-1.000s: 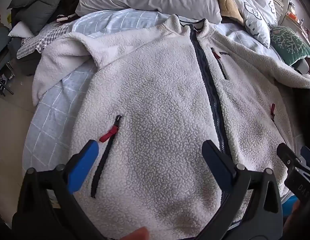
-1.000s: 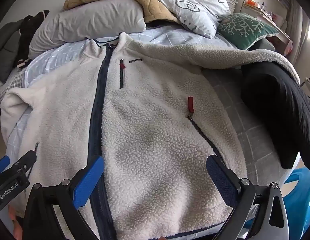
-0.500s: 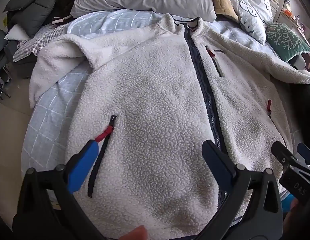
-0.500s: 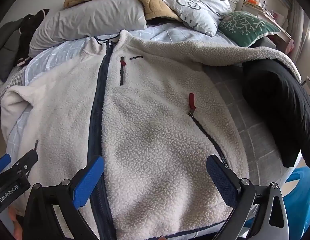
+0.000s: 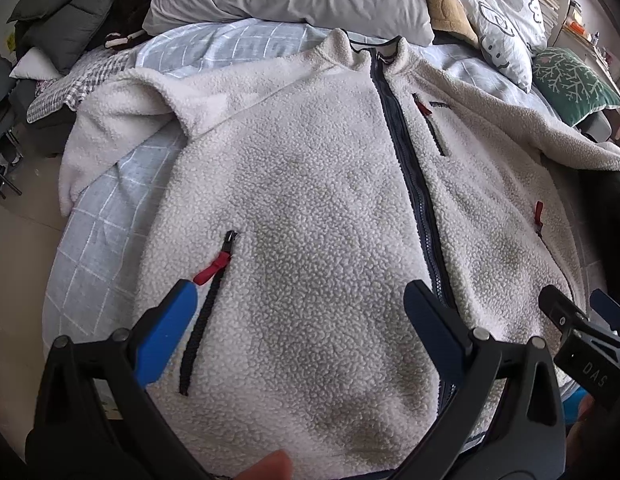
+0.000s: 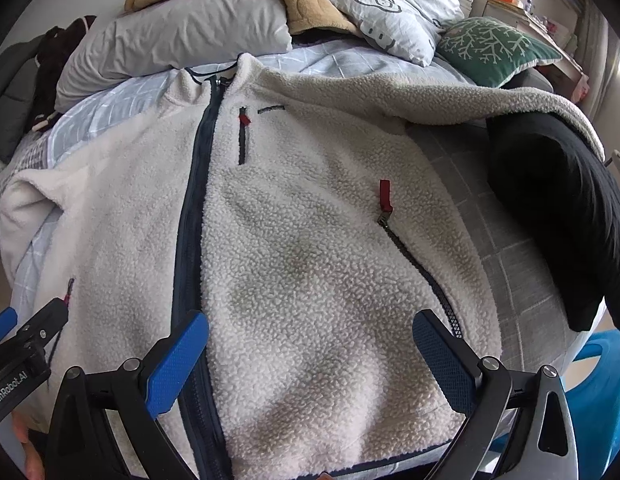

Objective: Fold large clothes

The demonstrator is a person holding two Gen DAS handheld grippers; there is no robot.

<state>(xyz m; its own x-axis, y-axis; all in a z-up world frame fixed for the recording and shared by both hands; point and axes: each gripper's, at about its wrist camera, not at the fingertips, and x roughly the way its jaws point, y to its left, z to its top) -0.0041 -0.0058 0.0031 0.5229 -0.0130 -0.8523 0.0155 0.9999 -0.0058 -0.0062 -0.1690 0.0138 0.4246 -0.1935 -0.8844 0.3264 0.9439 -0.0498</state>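
The left claw (image 6: 14,364) body reads "GenRobot.AI"; the right claw (image 5: 589,320) body reads "DAS"

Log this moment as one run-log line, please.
left gripper: open, empty | right gripper: open, empty | fleece jacket: flat, zipped, unfolded

A cream, curly-pile fleece jacket (image 5: 310,208) (image 6: 310,248) lies front-up and spread flat, collar at the far end. Its navy front zipper (image 5: 409,168) (image 6: 190,220) is closed, and red pulls mark the dark pocket zips. Both sleeves stretch outward.
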